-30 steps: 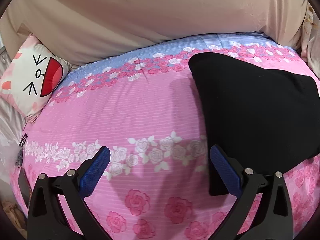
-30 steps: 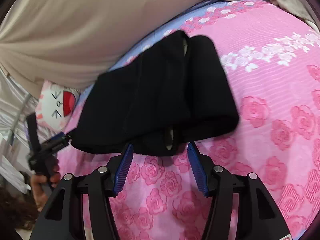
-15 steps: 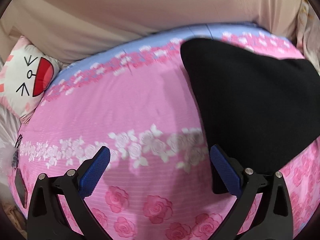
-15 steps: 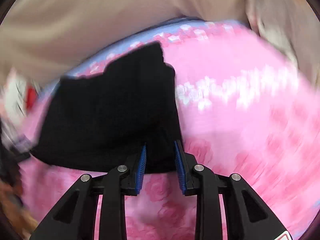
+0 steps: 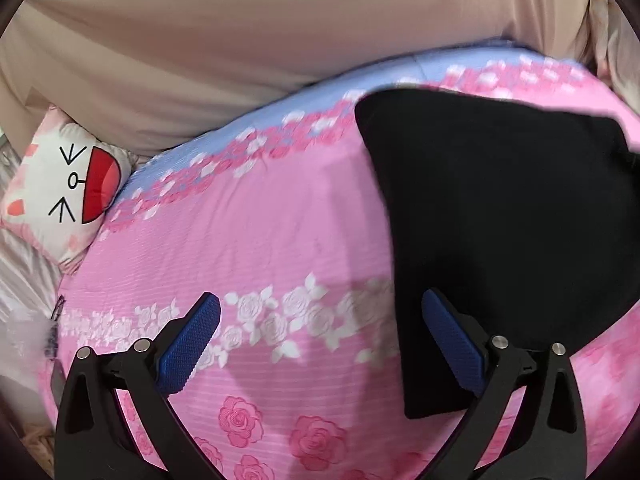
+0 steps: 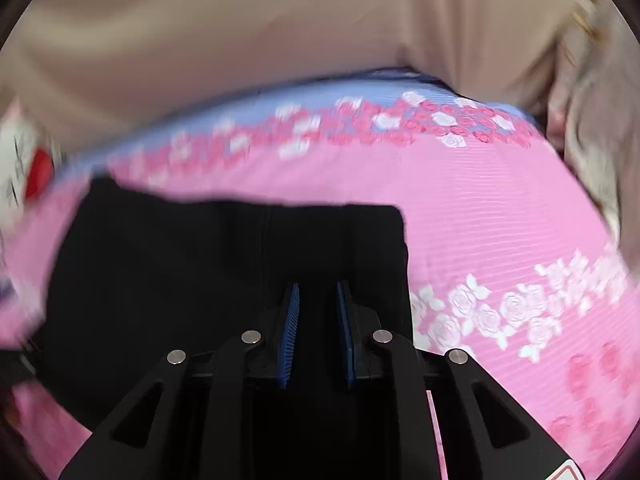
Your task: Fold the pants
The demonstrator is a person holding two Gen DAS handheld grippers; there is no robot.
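Hovering low over the bed (image 5: 256, 240), the left gripper (image 5: 320, 332) points forward with its jaws spread wide and nothing between them. Its left blue pad (image 5: 188, 344) stands over the band of white roses printed on the pink sheet; its right blue pad (image 5: 452, 348) overlaps the near left edge of the black pants (image 5: 500, 220), though contact with the cloth cannot be judged from this view.

The right gripper (image 6: 316, 336) reaches in from the near side of the pants (image 6: 224, 280), jaws drawn narrow, with black cloth filling the slim gap between the two blue pads (image 6: 290, 332); the jaws appear to pinch a fold at the near edge of the garment. This view is motion-blurred, most strongly at the left.

The pants lie on the bed as a compact dark block, folded into stacked layers. In the left wrist view the block shows a rounded far corner and a straight left edge running toward the camera. In the right wrist view a vertical crease divides the top, and the right side ends in a squared corner with a second layer just below it.

A cartoon-face cushion (image 5: 68, 188) rests at the far left of the bed, well apart from the pants, against a beige curtain (image 5: 280, 40).
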